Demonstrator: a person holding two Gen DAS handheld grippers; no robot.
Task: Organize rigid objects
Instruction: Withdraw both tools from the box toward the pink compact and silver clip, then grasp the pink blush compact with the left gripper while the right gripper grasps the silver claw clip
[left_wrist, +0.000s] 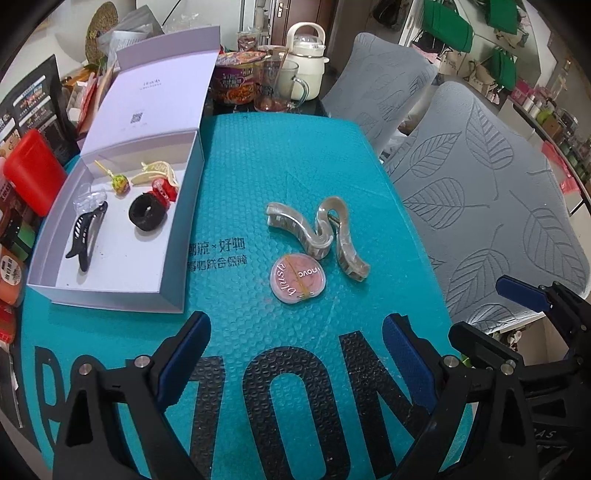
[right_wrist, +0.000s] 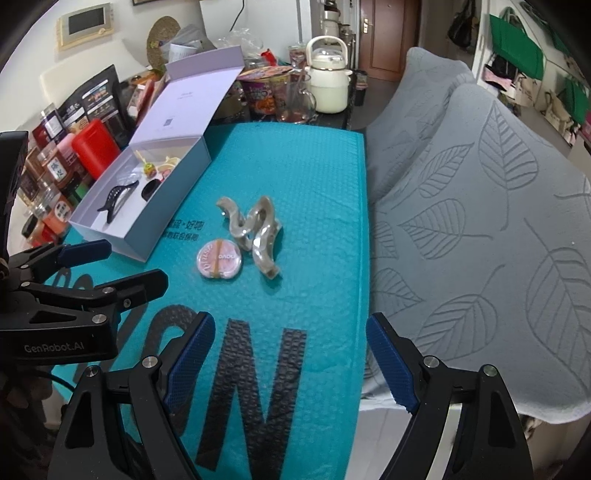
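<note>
Both hand-held grippers hover over the teal bubble-wrap mat on the counter, jaws apart and empty: the left hand-held gripper and the right hand-held gripper. Just ahead of them lie a round pink blush compact and, touching it, a wavy translucent beige hair claw. Ahead-left sits the open white cardboard box, holding a black hair claw.

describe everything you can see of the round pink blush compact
The blush compact is a small, flat, round case with a clear plastic lid over pink powder, lettered "blush" in white. A thin yellowish band crosses its top. It lies closed and flat on the teal bubble mailer, just in front of the wavy translucent hair claw, seemingly touching it. Neither tongs touch it.
</note>
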